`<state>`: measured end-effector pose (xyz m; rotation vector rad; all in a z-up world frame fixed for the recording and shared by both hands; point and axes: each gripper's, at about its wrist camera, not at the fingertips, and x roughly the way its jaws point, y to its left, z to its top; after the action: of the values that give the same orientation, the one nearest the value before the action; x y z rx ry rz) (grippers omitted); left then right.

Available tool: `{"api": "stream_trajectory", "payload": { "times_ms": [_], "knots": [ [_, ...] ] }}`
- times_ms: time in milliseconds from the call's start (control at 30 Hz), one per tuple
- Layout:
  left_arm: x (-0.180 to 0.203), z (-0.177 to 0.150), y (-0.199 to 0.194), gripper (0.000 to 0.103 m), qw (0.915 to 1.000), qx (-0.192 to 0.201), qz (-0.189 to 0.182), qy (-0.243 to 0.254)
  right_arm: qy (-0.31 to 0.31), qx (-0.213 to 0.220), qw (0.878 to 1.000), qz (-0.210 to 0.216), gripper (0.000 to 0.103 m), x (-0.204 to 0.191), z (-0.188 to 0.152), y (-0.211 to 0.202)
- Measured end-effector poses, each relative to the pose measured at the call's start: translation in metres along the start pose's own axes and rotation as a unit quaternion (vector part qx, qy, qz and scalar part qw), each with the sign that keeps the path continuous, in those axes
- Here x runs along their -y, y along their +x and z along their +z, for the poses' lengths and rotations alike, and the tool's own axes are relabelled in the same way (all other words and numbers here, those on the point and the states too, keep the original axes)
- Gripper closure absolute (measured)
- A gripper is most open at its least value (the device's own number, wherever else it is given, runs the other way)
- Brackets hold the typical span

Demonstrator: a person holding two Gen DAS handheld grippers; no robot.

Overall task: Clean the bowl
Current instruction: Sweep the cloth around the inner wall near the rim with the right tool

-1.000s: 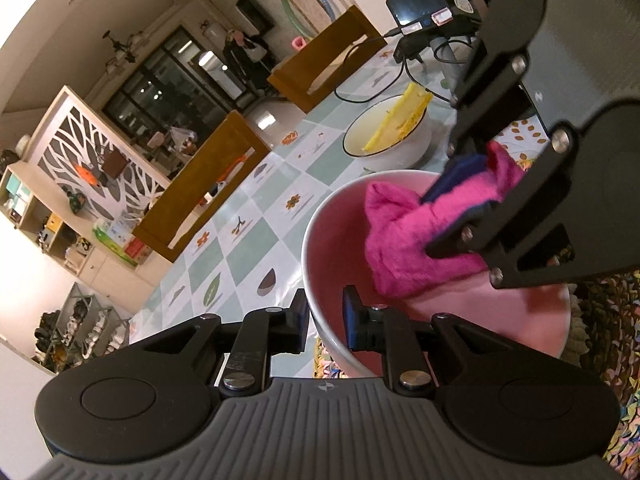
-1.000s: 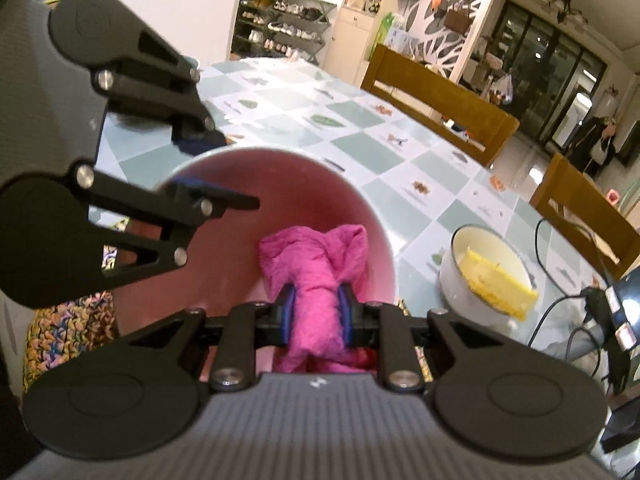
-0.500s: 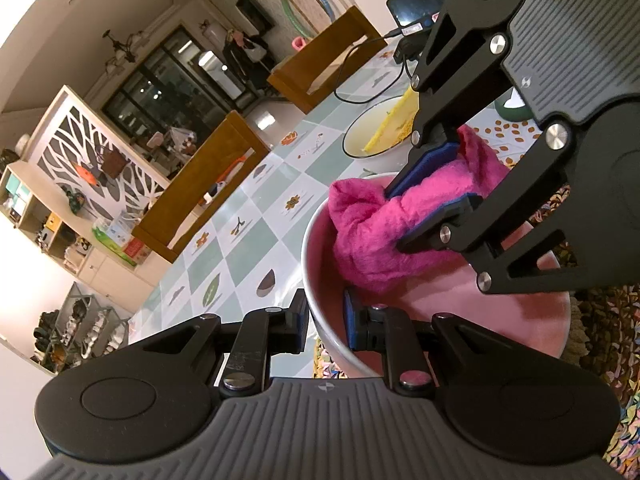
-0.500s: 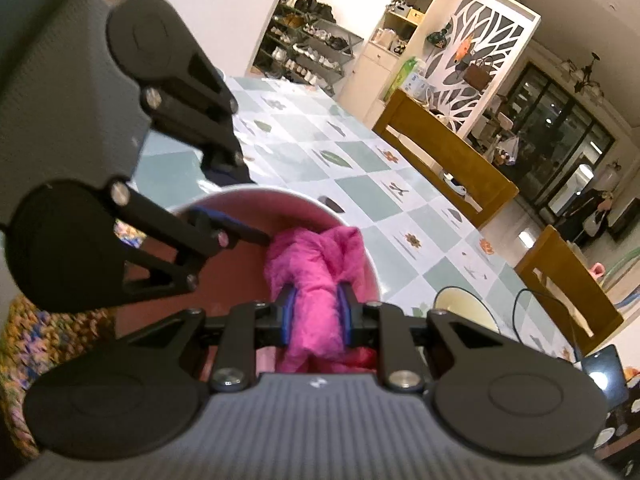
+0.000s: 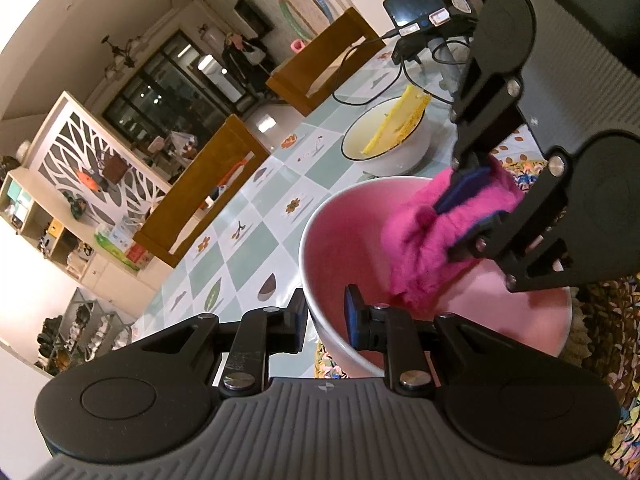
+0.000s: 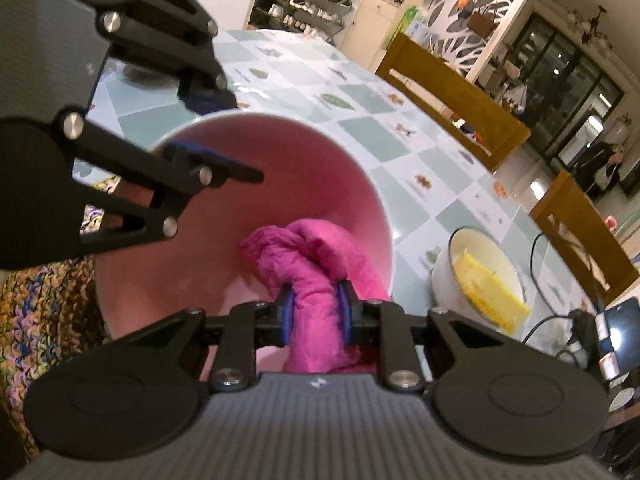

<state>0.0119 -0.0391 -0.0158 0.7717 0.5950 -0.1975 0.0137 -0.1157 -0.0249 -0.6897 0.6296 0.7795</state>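
A bowl (image 5: 332,248) (image 6: 224,208), pink inside and white outside, sits tilted on a woven mat. My left gripper (image 5: 326,314) is shut on its near rim, one finger inside and one outside. That same gripper (image 6: 208,128) shows at the upper left of the right wrist view, clamped on the rim. My right gripper (image 6: 315,312) is shut on a bunched magenta cloth (image 6: 316,264) (image 5: 432,240), which presses against the bowl's inner wall. In the left wrist view the right gripper (image 5: 468,208) comes in from the right over the bowl.
A white bowl (image 5: 400,156) (image 6: 444,276) holding a yellow sponge (image 5: 400,120) (image 6: 488,288) stands just beyond. Cables and a phone (image 5: 416,8) lie further back. A colourful woven mat (image 6: 44,304) lies under the pink bowl. Wooden chairs (image 5: 200,192) line the checked table (image 5: 224,264).
The right gripper with the cloth has swept from the bowl's left inner side back toward the right wall. The left gripper has kept its hold on the rim.
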Motion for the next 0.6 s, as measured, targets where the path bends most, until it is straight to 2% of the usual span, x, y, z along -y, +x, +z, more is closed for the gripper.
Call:
{"api": "stream_trajectory", "payload": {
  "times_ms": [133, 300, 600],
  "knots": [
    [-0.001, 0.002, 0.003, 0.081, 0.9999, -0.006, -0.004, -0.009, 0.026, -0.012, 0.999, 0.016, 0.079, -0.001, -0.005, 0.002],
    [-0.003, 0.004, 0.007, 0.076, 0.9997, -0.013, -0.008, -0.021, 0.061, -0.025, 0.997, 0.038, 0.079, -0.003, -0.01, 0.001],
    [-0.007, 0.007, 0.014, 0.071, 0.9979, -0.027, -0.018, -0.055, 0.125, -0.028, 0.989, 0.067, 0.079, -0.004, -0.015, -0.003]
  ]
}}
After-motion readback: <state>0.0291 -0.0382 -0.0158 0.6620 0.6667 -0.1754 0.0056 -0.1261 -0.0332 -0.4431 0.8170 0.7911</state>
